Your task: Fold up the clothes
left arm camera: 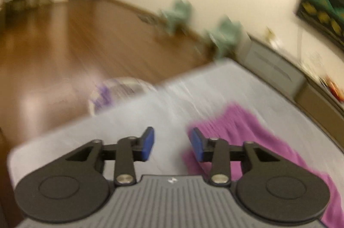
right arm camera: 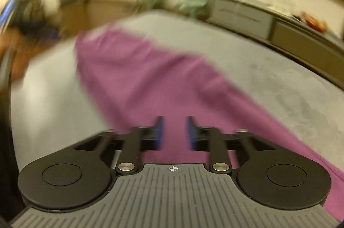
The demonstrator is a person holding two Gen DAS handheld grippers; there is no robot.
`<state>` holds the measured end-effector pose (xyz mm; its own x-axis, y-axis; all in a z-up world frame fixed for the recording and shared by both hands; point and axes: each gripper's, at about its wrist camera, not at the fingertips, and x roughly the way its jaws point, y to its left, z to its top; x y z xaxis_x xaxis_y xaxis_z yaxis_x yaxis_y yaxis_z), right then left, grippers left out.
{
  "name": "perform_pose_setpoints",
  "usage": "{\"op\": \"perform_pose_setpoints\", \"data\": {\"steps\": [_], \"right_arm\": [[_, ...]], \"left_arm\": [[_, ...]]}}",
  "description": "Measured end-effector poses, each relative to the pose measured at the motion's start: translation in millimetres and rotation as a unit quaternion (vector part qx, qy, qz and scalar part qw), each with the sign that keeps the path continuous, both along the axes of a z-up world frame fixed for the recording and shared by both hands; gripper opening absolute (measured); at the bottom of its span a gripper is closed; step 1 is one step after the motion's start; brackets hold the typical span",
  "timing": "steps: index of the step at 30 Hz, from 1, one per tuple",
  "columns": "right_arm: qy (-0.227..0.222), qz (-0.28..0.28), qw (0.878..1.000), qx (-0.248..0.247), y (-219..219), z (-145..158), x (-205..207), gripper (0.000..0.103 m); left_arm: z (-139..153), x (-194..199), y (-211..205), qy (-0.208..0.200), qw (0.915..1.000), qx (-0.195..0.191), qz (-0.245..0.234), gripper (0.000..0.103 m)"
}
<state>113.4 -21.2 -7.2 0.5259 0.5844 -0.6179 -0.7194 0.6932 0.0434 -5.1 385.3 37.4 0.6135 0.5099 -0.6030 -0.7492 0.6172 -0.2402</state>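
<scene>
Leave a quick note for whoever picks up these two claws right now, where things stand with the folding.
Left claw: open, nothing in it, over the grey table just left of the cloth.
Right claw: open, empty, above the cloth.
Purple cloth: lying flat in a long strip across the table, released.
Done: how many folds is unclear; the pictures are blurred.
Left: grasp an end and fold the strip shorter, probably.

The left gripper [left arm camera: 172, 143], jaws apart and empty, hangs over the grey surface [left arm camera: 150, 116] beside purple cloth [left arm camera: 247, 133].
</scene>
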Motion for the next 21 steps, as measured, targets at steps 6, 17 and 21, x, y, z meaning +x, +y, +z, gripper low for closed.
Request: {"op": "perform_pose_setpoints", "data": {"steps": [6, 17, 21], "right_arm": [[0.072, -0.075, 0.992, 0.067, 10.6, -1.5, 100.6, 0.053], [0.195, 0.002, 0.979, 0.062, 25.5, -45.2, 131.7, 0.053], [0.227, -0.049, 0.962, 0.147, 33.0, -41.9, 165.8, 0.066]], "left_arm": [[-22.9, 59.1, -58.4, -0.027, 0.9591, -0.106, -0.261, 0.038], [-60.3, 97.0, -141.6, 0.072, 0.902, -0.074, -0.419, 0.039], [-60.0, 97.8, -148.0, 0.089, 0.9043, -0.066, -0.412, 0.039]]}}
